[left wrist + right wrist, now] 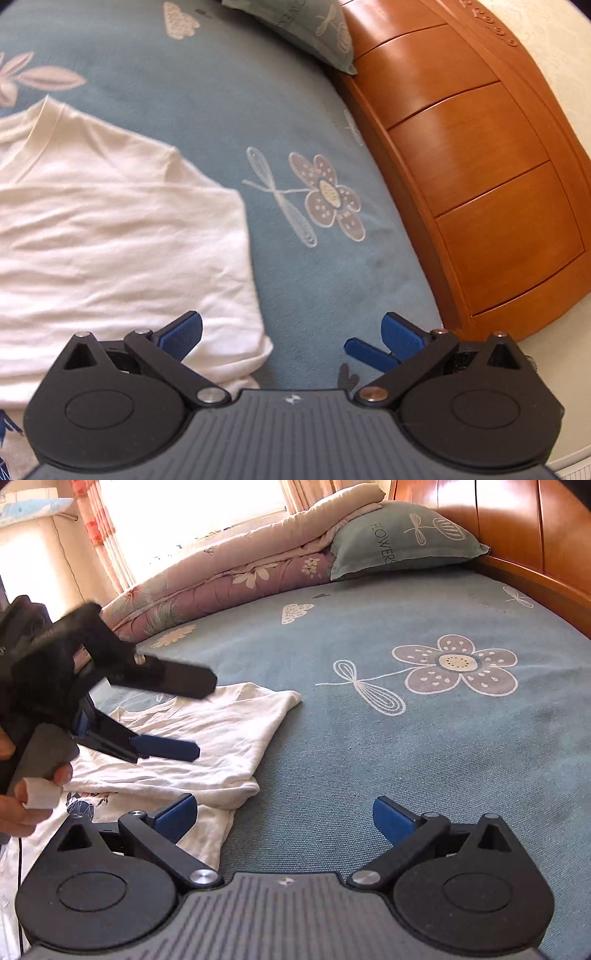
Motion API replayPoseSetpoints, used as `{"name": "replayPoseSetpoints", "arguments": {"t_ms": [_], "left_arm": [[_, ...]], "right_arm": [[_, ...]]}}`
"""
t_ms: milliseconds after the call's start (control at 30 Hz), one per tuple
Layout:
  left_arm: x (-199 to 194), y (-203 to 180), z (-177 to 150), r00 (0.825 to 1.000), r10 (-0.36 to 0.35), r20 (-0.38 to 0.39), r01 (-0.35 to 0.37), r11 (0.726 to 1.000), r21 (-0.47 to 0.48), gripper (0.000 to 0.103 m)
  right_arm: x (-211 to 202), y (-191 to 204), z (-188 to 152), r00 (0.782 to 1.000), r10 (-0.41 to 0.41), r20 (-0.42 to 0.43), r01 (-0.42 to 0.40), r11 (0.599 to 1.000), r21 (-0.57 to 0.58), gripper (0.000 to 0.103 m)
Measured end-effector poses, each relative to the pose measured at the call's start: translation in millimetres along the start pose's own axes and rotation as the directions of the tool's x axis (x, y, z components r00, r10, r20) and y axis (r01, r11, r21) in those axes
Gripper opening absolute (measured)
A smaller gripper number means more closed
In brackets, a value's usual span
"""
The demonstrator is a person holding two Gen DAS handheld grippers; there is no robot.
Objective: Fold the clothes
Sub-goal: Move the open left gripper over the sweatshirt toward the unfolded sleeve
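Release step — right gripper [284, 818] and left gripper [291, 334] both spread wide and empty; next, regrasp the white T-shirt [122, 236] edge.

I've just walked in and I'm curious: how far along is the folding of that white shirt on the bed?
Partly done, it seems. The white T-shirt lies on the blue bedsheet with its sleeve side already folded in over the body. Nothing is in hand: the right gripper and the left gripper are both open and empty above the shirt's edge. Left, probably: the remaining folds, since the printed lower part near the hand is spread out.
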State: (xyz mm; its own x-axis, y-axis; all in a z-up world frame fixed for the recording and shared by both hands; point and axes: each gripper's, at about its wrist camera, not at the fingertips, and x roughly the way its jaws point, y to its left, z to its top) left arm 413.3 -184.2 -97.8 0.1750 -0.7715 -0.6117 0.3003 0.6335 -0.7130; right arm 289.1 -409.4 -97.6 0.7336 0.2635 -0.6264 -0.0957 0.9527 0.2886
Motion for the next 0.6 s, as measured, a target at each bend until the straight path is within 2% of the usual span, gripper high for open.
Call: {"name": "replayPoseSetpoints", "arguments": {"t_ms": [67, 200, 300, 467, 600], "left_arm": [[15, 5, -8, 0.999, -0.034, -0.008, 0.034, 0.999, -0.035, 0.102], [29, -12, -7, 0.999, -0.047, -0.021, 0.047, 0.999, -0.01, 0.102], [10, -24, -2, 0.998, -0.057, -0.014, 0.057, 0.998, 0.013, 0.102], [-57, -27, 2, 0.995, 0.043, 0.093, -0.05, 0.996, 0.071, 0.102], [-95, 9, -9, 0.972, 0.168, 0.164, -0.171, 0.985, 0.002, 0.102]], "right_arm": [[0, 3, 0, 1.0, 0.002, -0.003, -0.002, 1.0, -0.007, 0.103], [4, 6, -1, 1.0, -0.006, -0.024, 0.006, 1.0, -0.019, 0.103], [4, 9, 2, 1.0, -0.008, -0.024, 0.007, 1.0, -0.017, 0.103], [0, 21, 10, 1.0, 0.022, -0.002, -0.022, 0.999, -0.023, 0.103], [0, 34, 13, 0.999, 0.032, 0.005, -0.032, 0.998, -0.045, 0.103]]}}
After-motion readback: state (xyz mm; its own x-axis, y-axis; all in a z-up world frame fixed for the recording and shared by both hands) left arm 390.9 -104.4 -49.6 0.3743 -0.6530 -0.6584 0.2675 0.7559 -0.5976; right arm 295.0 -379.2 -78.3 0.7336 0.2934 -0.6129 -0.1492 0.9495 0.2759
